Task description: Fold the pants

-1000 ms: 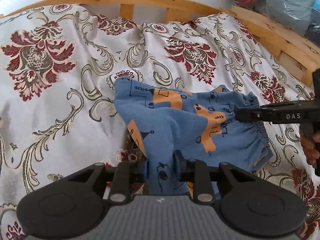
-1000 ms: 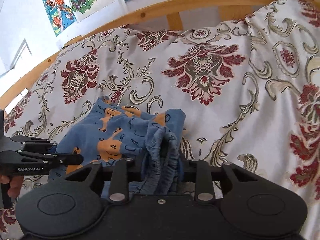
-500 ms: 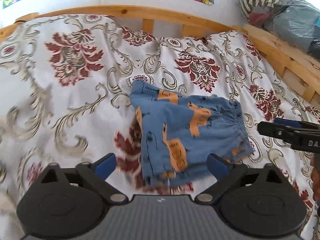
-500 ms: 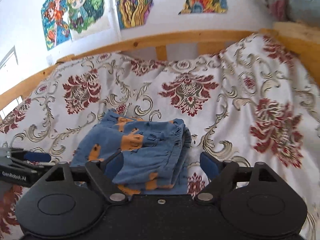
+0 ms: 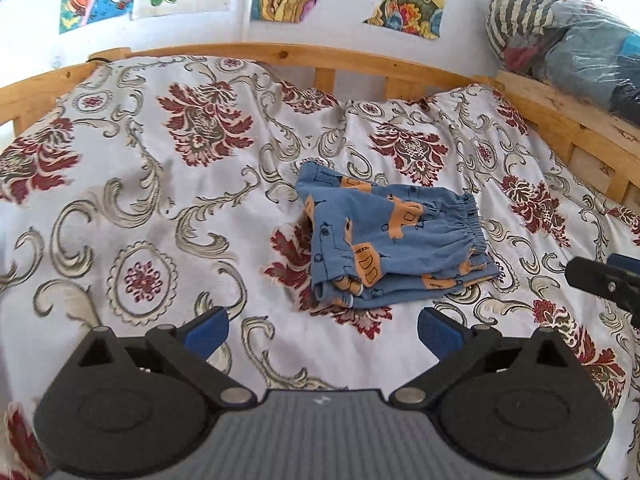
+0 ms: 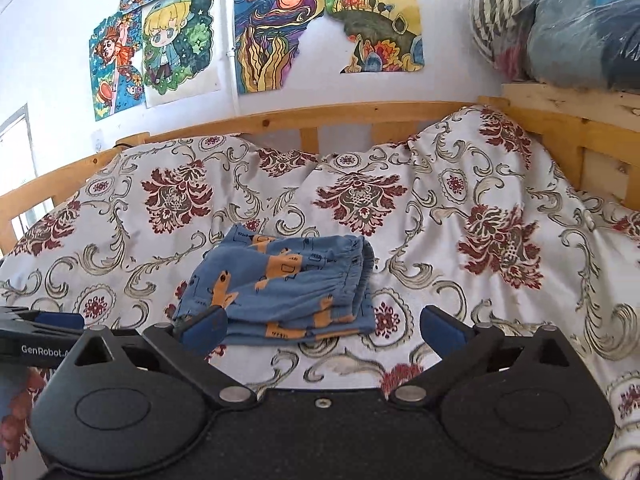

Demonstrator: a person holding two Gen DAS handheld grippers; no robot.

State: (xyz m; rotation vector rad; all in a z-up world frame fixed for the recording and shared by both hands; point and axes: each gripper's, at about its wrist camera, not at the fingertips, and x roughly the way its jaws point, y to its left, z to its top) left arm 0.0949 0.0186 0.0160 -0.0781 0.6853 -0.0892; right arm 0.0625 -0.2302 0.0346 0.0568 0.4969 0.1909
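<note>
The pants [image 5: 390,240] lie folded in a small bundle mid-bed, at twelve o'clock from both tools. Left gripper [image 5: 322,330] and right gripper [image 6: 323,326] gape wide, empty. Folding looks finished; next, perhaps just tidy edges.

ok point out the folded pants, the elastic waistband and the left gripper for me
folded pants [image 5: 384,240], left wrist view, middle of the top layer
elastic waistband [image 5: 468,220], left wrist view, gathered edge on the right
left gripper [image 5: 322,328], left wrist view, midway between its open blue fingertips
</note>
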